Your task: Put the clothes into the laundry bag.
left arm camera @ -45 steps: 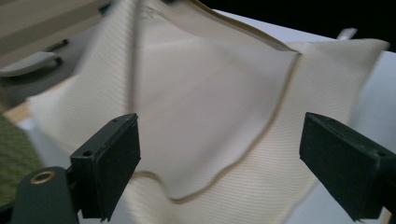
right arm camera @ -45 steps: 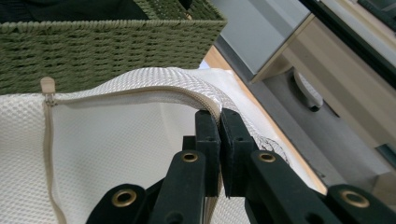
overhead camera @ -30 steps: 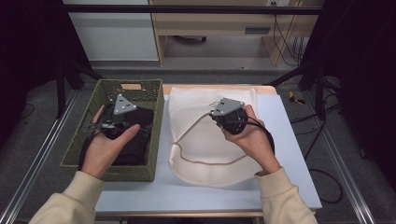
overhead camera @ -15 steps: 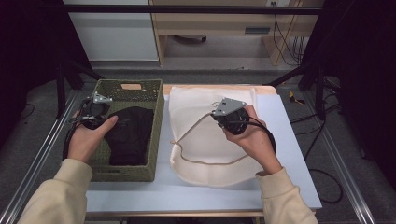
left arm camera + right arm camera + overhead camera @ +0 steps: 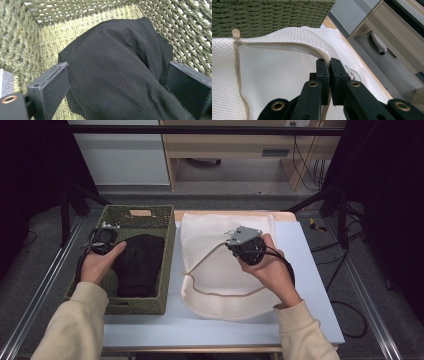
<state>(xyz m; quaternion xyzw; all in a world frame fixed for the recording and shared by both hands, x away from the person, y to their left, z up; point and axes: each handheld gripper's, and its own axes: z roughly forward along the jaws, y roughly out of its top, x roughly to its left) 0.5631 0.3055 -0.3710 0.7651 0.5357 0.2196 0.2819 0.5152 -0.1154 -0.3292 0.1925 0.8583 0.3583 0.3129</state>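
Gripping the zippered edge of a white mesh bag (image 5: 287, 72), the right gripper (image 5: 329, 65) has its jaws pressed together on the fabric just beside the zipper track, as the right gripper view shows at lower centre. From the high view the same bag (image 5: 220, 285) lies spread flat on the table (image 5: 310, 285) in the middle of the frame, its opening marked by a tan zipper line that curves across it, and the right gripper (image 5: 245, 246) sits over the bag's upper part in the person's right hand.

At the left of the high view a green woven basket (image 5: 167, 265) stands on the table just beside the bag, with a dark folded garment (image 5: 140, 265) lying inside it. The left gripper (image 5: 102, 239) is at the basket's upper left corner. In the left gripper view its jaws stand wide apart, one on each side of the black garment (image 5: 117, 75), which fills the gap between them on the basket floor; the pads do not press on it.
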